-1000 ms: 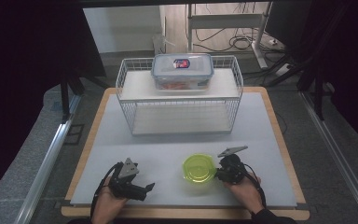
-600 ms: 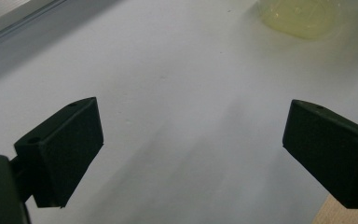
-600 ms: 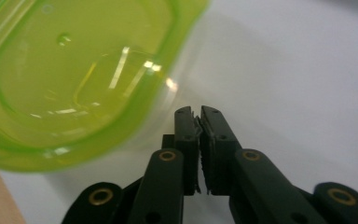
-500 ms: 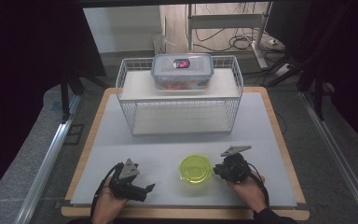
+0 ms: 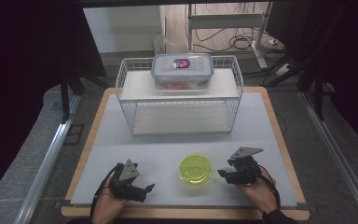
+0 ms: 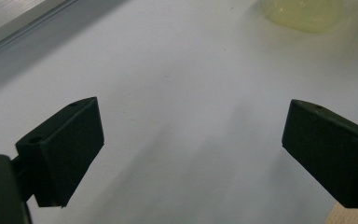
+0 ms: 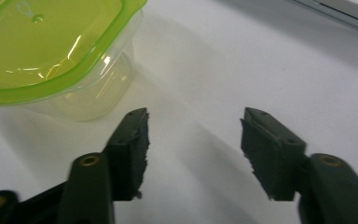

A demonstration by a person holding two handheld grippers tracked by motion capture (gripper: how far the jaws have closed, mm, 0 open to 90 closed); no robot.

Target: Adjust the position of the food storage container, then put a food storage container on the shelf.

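A small clear container with a yellow-green lid [image 5: 196,169] stands on the white mat near the front edge; it is also at the top left of the right gripper view [image 7: 51,51] and at the top right edge of the left gripper view [image 6: 307,14]. My right gripper [image 5: 222,174] sits just right of it, its jaws having just been opening, with nothing between them [image 7: 193,149]. My left gripper [image 5: 148,190] rests at the front left, open and empty [image 6: 191,154], pointing toward the container.
A white wire rack [image 5: 179,95] stands at the back of the mat, with a lidded clear food box [image 5: 182,71] on its top shelf. The wooden table edge [image 5: 186,212] runs along the front. Metal rails flank the table.
The container slid a little left, then the right gripper drew back to the right, away from it, with its jaws spreading apart. The left gripper stayed put.
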